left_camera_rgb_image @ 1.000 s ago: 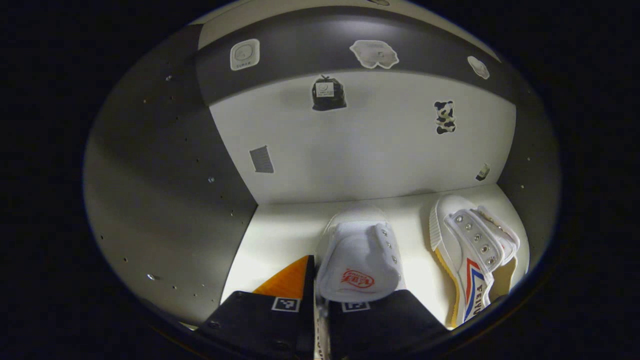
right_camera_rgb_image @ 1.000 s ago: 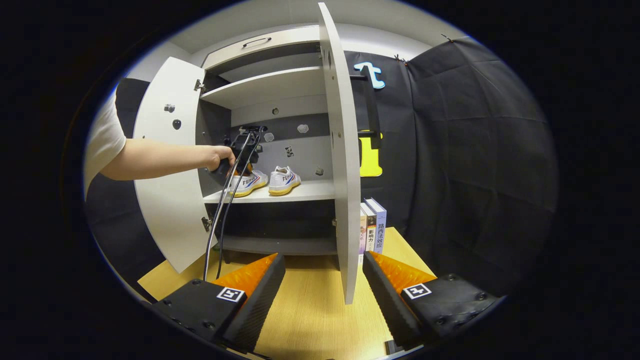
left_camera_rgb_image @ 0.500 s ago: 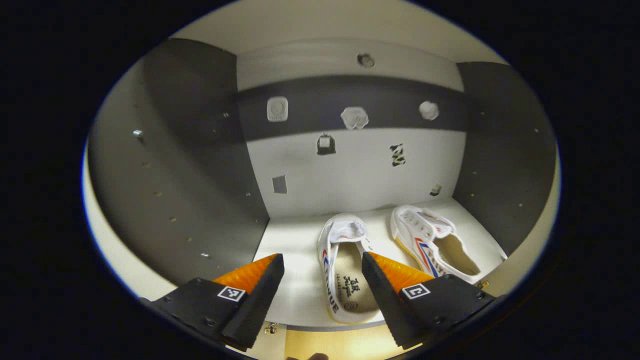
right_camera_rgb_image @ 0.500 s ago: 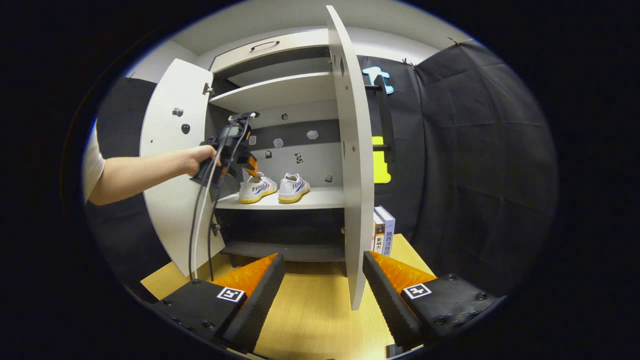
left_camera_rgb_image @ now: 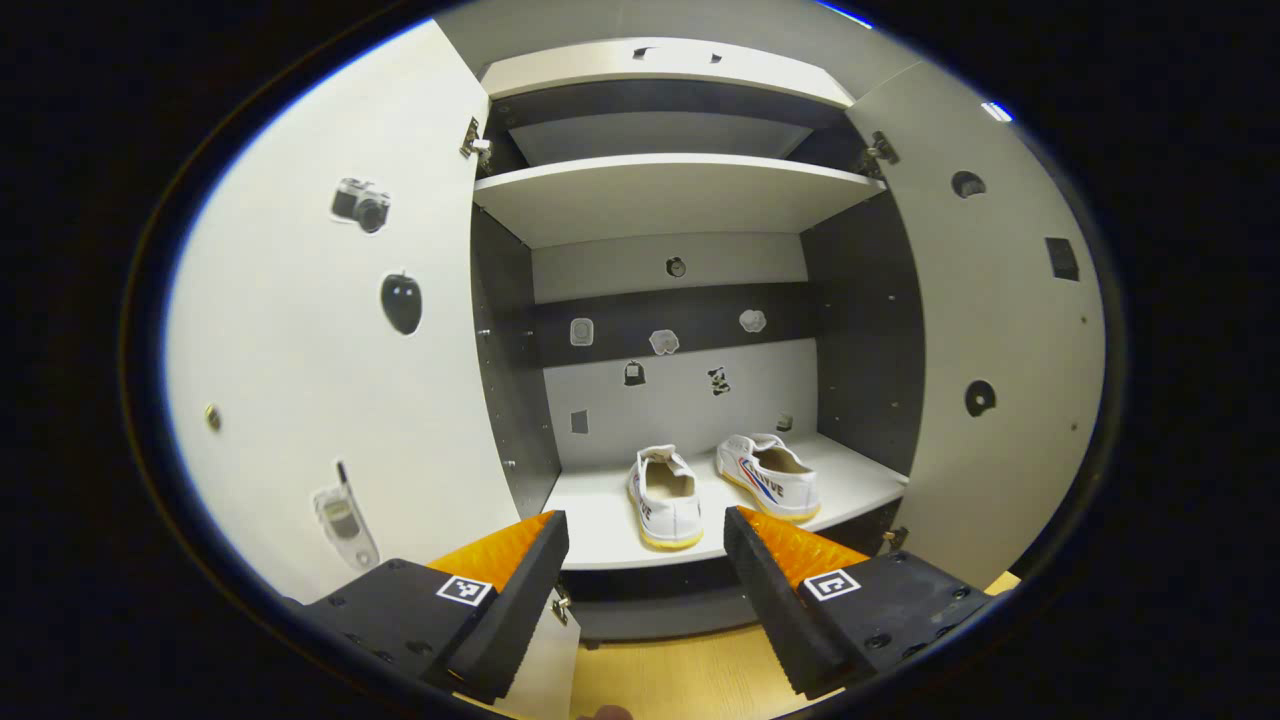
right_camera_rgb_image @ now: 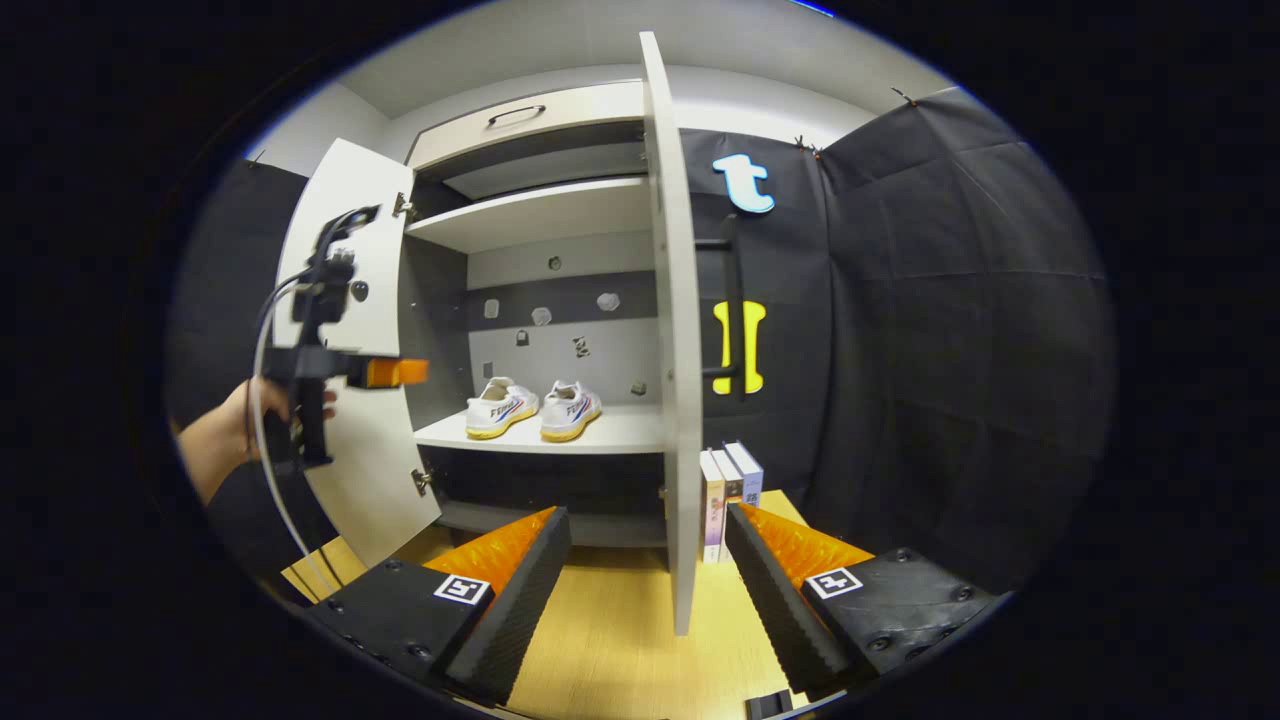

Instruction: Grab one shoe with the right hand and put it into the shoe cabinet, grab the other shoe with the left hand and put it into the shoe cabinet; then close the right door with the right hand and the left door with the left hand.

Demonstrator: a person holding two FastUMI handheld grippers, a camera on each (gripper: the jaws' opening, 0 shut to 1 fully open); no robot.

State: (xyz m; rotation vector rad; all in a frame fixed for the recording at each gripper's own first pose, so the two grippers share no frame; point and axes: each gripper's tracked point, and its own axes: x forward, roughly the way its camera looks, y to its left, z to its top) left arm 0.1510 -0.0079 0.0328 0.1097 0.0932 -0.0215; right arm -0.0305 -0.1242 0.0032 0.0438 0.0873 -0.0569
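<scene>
Black cloth hangs behind a tall shoe cabinet that stands on a wooden floor, with a few books beside it on the right. A moment ago the left gripper was deep inside the cabinet, pinching the tongue of a shoe. Now it has let go and pulled back out, and its two fingers stand wide apart with nothing between them. In the right gripper view that left gripper hangs in front of the left door, held by a hand. The left shoe and the right shoe sit side by side on the middle shelf, heels toward us, close but not touching. So both shoes are put away, and that part of the job looks done. The right gripper waits low over the floor, fingers apart and holding nothing, with the edge of the right door straight ahead of it. Both doors are wide open. The next job is probably to push the right door shut, then the left one.
</scene>
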